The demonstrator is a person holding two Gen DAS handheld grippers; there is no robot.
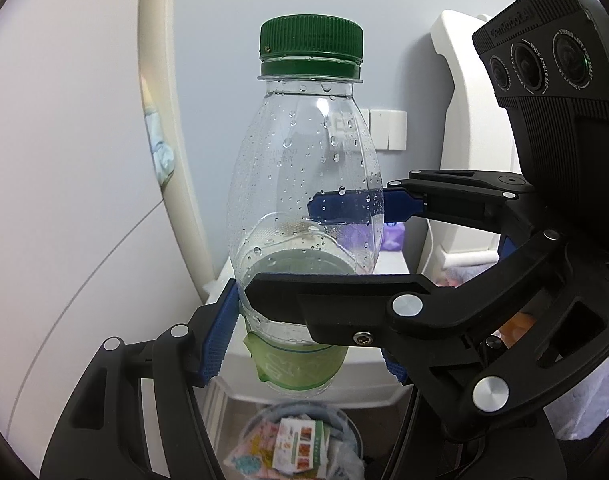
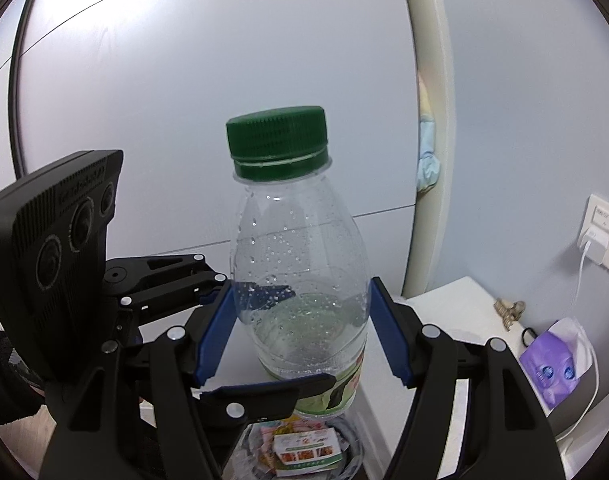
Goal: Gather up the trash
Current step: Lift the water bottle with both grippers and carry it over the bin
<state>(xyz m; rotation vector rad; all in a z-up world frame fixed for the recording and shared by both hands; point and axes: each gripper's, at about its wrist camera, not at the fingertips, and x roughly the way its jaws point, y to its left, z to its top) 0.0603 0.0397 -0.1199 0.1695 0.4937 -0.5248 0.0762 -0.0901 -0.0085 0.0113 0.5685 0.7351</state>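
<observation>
A clear plastic bottle (image 1: 304, 184) with a green cap and a green label stands upright in the air, wet inside with droplets. It also fills the middle of the right wrist view (image 2: 300, 280). My left gripper (image 1: 304, 328) is shut on the bottle's lower body, blue pads pressed to its sides. My right gripper (image 2: 300, 336) is shut on the same bottle from the other side; its black fingers (image 1: 336, 300) cross in front of the bottle in the left wrist view. A trash bin (image 1: 300, 444) with paper wrappers lies directly below the bottle; the bin shows again (image 2: 304, 448).
A white cabinet top (image 2: 456, 304) lies behind the bottle, with a purple packet (image 2: 552, 368), a hair clip (image 2: 508, 312) and a white cable from a wall socket (image 2: 600, 232). A cream door frame (image 2: 428, 120) and pale wall stand behind.
</observation>
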